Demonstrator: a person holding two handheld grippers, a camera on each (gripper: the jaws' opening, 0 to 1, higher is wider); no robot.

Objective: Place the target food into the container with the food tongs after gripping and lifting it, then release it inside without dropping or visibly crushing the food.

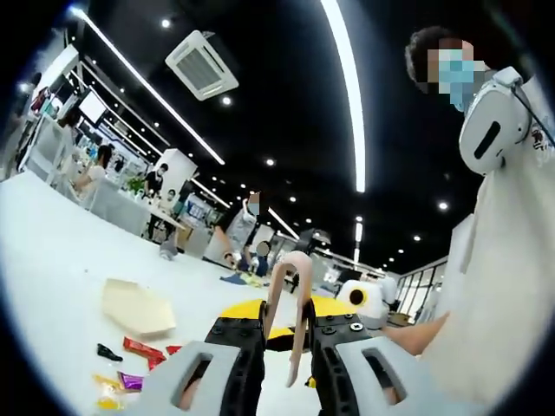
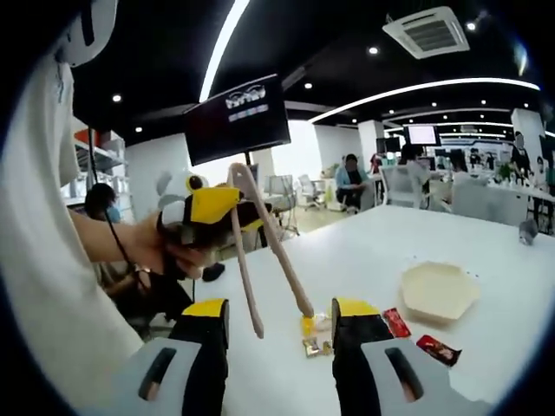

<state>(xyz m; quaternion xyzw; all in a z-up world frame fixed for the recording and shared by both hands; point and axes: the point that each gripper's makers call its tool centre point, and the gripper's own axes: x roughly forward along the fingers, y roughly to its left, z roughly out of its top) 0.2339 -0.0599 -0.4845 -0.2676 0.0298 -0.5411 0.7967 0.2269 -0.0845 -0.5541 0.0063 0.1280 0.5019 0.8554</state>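
Beige food tongs (image 1: 293, 299) stand between the jaws of my left gripper (image 1: 288, 334), which is shut on them, hinge end up. In the right gripper view the left gripper (image 2: 208, 215) hangs above the table in a person's hand. The tongs (image 2: 264, 243) slant down from it, with their tips between the wide-apart jaws of my open right gripper (image 2: 279, 316). A beige hexagonal container (image 1: 137, 305) (image 2: 438, 292) lies on the white table (image 2: 364, 251). Wrapped snacks lie near it: red ones (image 1: 143, 349) (image 2: 397, 322) (image 2: 438, 349) and small yellow ones (image 2: 314, 334) under the tong tips.
The person (image 1: 503, 286) holding the grippers stands close at the table's edge. More wrappers (image 1: 130, 380) and a small black piece (image 1: 108, 352) lie near the container. Other people sit at desks (image 1: 104, 195) far behind.
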